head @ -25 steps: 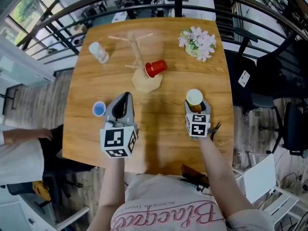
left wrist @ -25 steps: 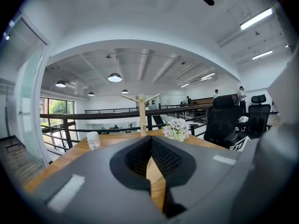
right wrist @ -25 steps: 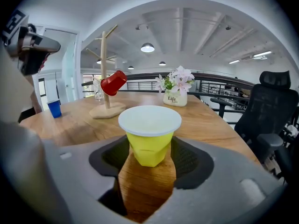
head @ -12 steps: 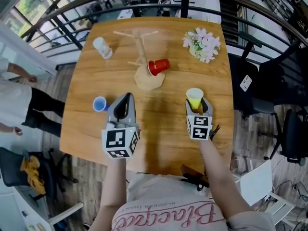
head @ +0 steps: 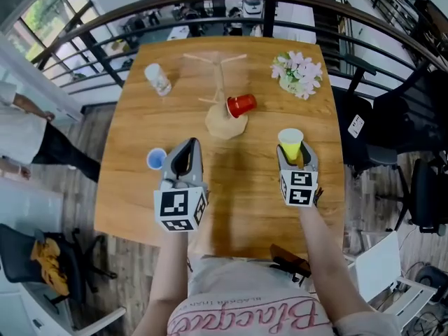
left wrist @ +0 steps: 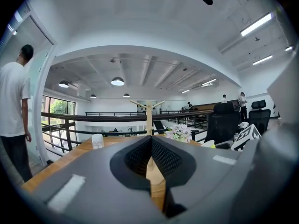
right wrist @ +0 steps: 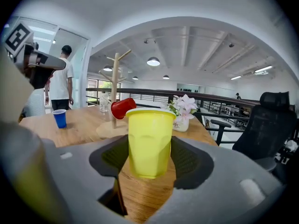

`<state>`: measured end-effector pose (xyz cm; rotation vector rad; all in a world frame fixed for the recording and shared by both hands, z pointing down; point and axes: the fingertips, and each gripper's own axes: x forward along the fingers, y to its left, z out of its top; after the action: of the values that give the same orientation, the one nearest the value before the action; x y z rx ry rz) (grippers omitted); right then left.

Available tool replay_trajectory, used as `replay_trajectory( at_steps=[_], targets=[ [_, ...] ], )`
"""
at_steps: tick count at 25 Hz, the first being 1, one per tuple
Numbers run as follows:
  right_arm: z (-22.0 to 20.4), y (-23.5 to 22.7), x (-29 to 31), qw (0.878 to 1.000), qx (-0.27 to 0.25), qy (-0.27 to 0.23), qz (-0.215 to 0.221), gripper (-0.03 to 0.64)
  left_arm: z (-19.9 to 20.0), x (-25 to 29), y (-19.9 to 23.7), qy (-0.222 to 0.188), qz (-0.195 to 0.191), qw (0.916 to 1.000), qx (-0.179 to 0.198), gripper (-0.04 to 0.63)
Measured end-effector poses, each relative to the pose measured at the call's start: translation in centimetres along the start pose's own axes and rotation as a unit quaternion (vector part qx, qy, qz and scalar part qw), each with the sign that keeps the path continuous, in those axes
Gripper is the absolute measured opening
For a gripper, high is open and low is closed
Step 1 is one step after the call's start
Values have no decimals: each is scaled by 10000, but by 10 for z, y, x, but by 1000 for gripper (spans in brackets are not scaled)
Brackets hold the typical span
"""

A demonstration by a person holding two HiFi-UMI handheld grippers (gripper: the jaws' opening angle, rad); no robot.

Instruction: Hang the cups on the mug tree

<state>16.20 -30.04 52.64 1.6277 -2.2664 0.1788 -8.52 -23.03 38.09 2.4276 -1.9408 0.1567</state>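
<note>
My right gripper [head: 294,154] [right wrist: 149,160] is shut on a yellow cup [head: 290,143] [right wrist: 149,141], which it holds upright off the table at the right. The wooden mug tree [head: 222,89] [right wrist: 114,90] stands at the table's far middle, with a red cup [head: 241,105] [right wrist: 123,108] hanging on a low branch. A blue cup [head: 157,159] [right wrist: 60,118] stands just left of my left gripper [head: 187,152] [left wrist: 150,153], whose jaws are shut with nothing between them. A clear cup [head: 157,78] [left wrist: 97,141] stands at the far left.
A pot of pink flowers [head: 299,73] [right wrist: 182,111] sits at the table's [head: 140,201] far right corner. A railing [head: 112,61] runs behind the table. A person [head: 28,135] stands on the floor to the left. Black office chairs [head: 409,152] are to the right.
My right gripper has lifted the yellow cup off the table. The left gripper has stayed where it was. The person at the left has walked along the floor.
</note>
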Motion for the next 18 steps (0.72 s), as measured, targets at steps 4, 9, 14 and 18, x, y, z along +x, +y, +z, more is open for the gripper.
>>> replay_trajectory(
  at_steps=[4,9,14,18],
  targets=[
    [26,7,-3,9995,-278,-132,-37,275,7,-4,16,-104,-73,9999,-49,13],
    [66,5,-8,9972,-641,-365,-114,273,20,-9,31,-304,-106,9994,-127,12],
    [104,5,-10,9944,-854,-594,-211,273,30,-12,46,-468,-79,9988,-119,12],
    [126,6,-10,9922,-965,-754,-216,273,42,-13,56,-607,-84,9981,-34,11]
  ],
)
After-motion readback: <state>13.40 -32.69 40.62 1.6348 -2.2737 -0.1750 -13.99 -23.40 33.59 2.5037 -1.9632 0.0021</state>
